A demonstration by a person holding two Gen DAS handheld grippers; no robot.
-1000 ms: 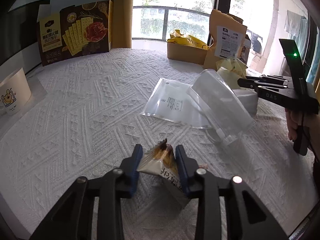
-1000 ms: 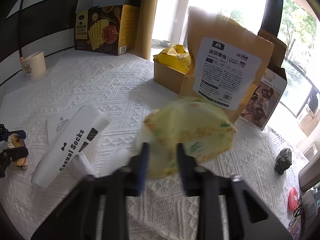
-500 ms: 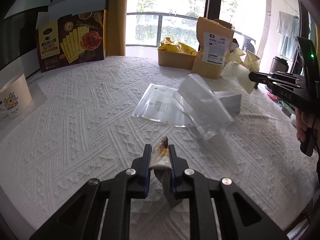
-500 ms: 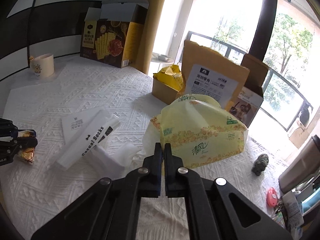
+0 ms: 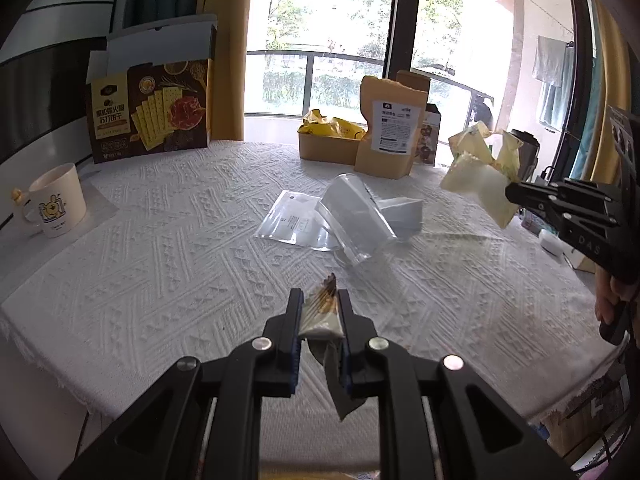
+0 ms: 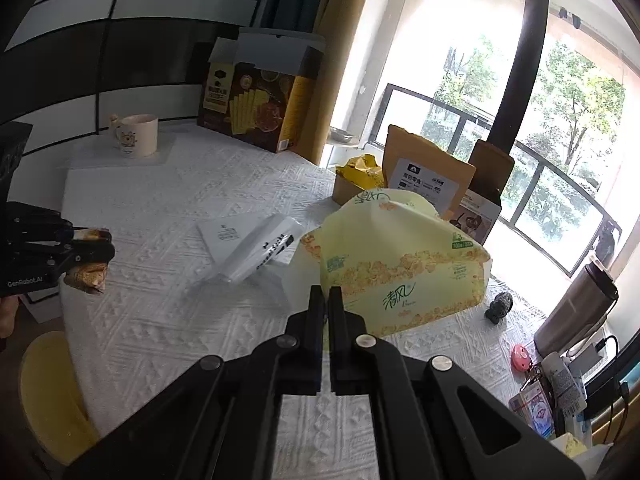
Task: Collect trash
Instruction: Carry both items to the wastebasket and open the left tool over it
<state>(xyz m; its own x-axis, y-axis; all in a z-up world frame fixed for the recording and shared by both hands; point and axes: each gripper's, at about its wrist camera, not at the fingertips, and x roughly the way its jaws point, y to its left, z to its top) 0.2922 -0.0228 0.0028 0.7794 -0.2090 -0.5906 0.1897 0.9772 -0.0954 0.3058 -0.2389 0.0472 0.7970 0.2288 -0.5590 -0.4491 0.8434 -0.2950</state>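
A: How is the light?

B: Daylight floods in through the windows (image 5: 320, 40) at the back; the panes are blown out to white in the right wrist view; the white tablecloth (image 5: 160, 240) is evenly lit, shadows soft.

A: And sharpness?

B: Mostly clear; fisheye bends the edges; corners fall to black; the dark wall (image 6: 60, 60) stays dim.

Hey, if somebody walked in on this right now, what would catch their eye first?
Probably the yellow tissue wrapper hanging in the air, pinched by the right hand-held gripper over the white tablecloth. Next, the small snack wrapper clamped in the left hand-held gripper at the table's near edge. Clear plastic bags lie mid-table.
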